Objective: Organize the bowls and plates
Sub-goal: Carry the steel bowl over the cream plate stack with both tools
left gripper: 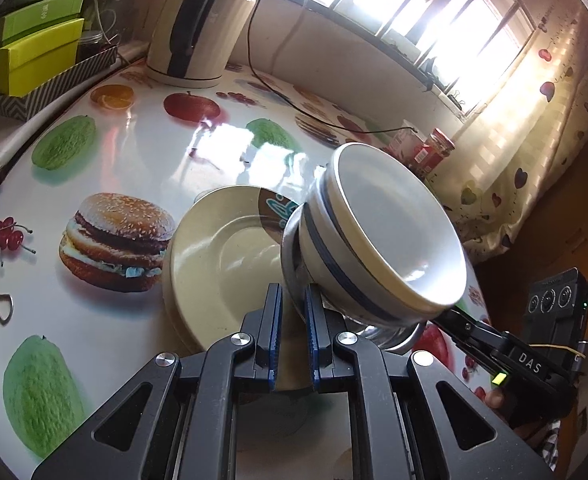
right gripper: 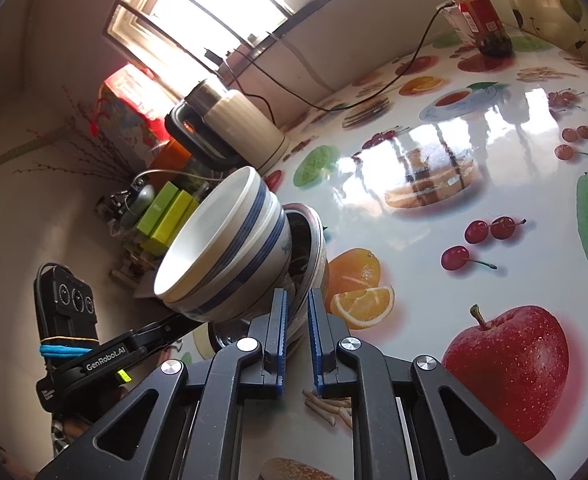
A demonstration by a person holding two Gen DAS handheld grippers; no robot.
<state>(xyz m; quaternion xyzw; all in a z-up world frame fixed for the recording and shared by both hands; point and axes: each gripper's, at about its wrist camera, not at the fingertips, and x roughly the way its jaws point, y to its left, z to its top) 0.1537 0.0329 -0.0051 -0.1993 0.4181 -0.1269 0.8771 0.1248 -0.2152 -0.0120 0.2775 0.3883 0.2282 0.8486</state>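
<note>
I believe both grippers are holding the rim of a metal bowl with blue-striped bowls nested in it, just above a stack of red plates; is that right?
Nearly: the plates are cream, not red, as the left wrist view shows. The left gripper and right gripper hold the metal bowl with the blue-striped bowls nested inside.

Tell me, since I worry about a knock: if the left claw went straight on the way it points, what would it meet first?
The left claw is shut on the rim of the metal bowl that carries the striped bowls. Straight ahead lies the cream plate on the table; it would probably meet that first, though depth is unclear.
</note>
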